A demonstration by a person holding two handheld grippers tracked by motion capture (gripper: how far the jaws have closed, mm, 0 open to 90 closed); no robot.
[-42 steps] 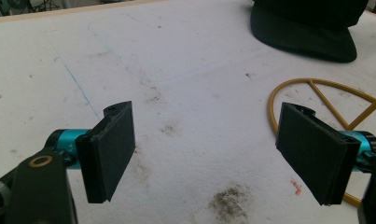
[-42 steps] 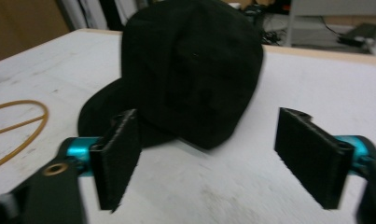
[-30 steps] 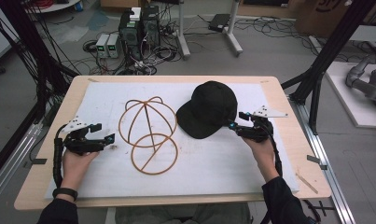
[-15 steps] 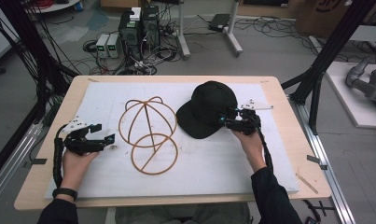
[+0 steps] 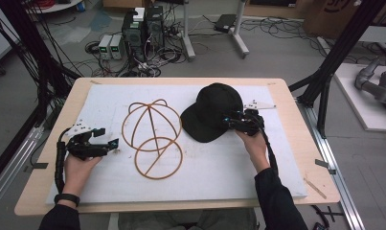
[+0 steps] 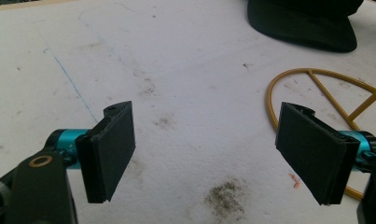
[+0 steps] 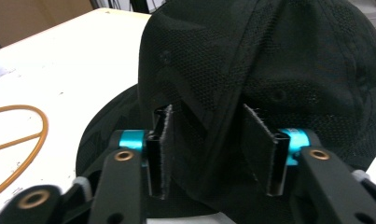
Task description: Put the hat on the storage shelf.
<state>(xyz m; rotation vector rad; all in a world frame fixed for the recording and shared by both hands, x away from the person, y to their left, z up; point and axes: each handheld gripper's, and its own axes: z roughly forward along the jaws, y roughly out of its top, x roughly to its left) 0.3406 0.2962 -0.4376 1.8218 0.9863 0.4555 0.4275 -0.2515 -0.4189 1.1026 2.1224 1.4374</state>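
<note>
The black cap (image 5: 214, 112) lies on the white sheet (image 5: 219, 163) at the right half of the table (image 5: 296, 158), just beside the wire frame (image 5: 152, 139). The right gripper (image 5: 233, 122) is at the cap's right side; its jaws have just been closing and now pinch a fold of the crown (the fabric bulges between the pads). The left gripper (image 5: 104, 143) rests on the sheet left of the frame, its jaws spread wide with nothing between them.
</note>
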